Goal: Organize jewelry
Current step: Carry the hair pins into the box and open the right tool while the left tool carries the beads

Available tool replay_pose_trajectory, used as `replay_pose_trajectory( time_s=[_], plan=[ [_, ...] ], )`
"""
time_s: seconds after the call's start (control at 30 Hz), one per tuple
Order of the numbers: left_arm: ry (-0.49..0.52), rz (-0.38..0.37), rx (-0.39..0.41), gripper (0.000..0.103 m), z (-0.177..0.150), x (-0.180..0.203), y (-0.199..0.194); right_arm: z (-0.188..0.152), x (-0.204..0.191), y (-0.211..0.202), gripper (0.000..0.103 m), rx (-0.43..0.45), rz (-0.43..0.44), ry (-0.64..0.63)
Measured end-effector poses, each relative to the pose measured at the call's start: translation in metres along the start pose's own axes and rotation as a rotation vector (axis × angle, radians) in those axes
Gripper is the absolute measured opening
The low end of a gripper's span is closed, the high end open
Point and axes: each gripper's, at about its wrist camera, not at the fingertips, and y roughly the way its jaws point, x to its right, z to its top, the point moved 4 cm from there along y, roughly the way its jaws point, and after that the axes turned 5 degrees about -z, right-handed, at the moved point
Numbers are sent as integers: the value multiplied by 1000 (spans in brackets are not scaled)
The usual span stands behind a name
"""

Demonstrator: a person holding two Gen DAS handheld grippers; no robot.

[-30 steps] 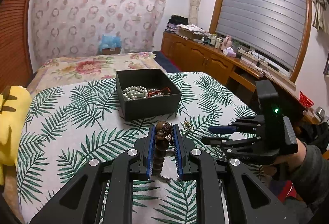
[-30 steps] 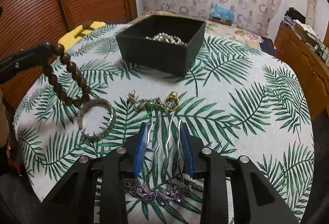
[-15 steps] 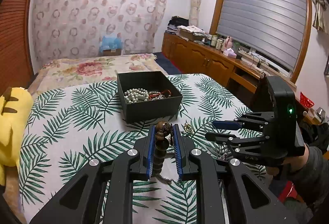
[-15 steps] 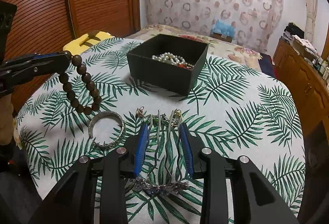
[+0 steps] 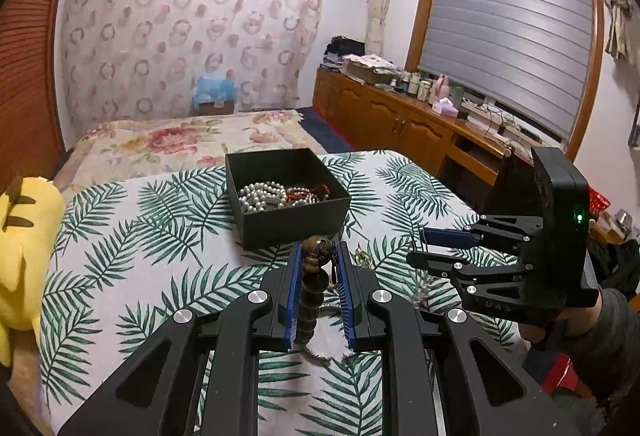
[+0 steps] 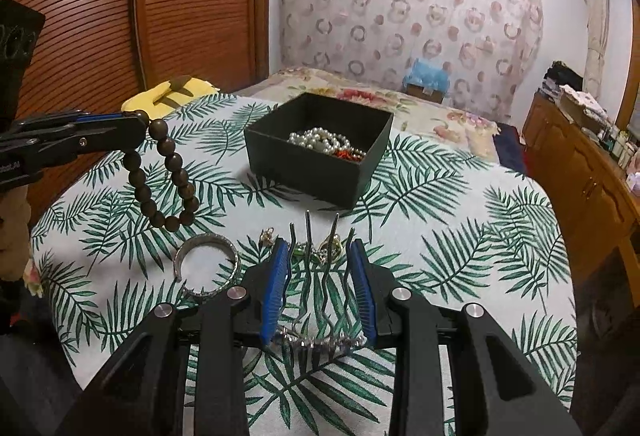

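Wooden bead bracelet (image 6: 162, 175) hangs clamped in left tool (image 5: 318, 256); right tool (image 6: 322, 268) seemingly grips hair comb (image 6: 320, 300).

The black box's (image 6: 316, 171) near wall hides part of the pearls (image 6: 320, 140). Small trinkets (image 6: 320, 250) behind the hair comb's (image 6: 320, 316) prongs are too small to identify.

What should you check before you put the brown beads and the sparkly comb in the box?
1. Left gripper holds the brown bead bracelet: ok, it hangs off the cloth.
2. Right gripper holds the hair comb: ok, prongs sit between the pads.
3. Black box is open: ok, no lid.
4. Room in the box: ok, the pearls fill only part.
5. Grippers apart from each other: ok.
6. Silver bangle out of the path: cannot tell, it lies close to the right gripper.
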Motion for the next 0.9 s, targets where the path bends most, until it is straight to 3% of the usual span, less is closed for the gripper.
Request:
replay_pose_trajectory(
  time_s=[0.4, 0.9],
  plan=[
    [47, 1, 41, 16, 31, 8, 4, 12, 4, -7, 34, 54, -12, -15],
    [74, 30, 97, 16, 89, -13, 25, 87, 17, 2, 35, 163, 4, -94]
  ],
)
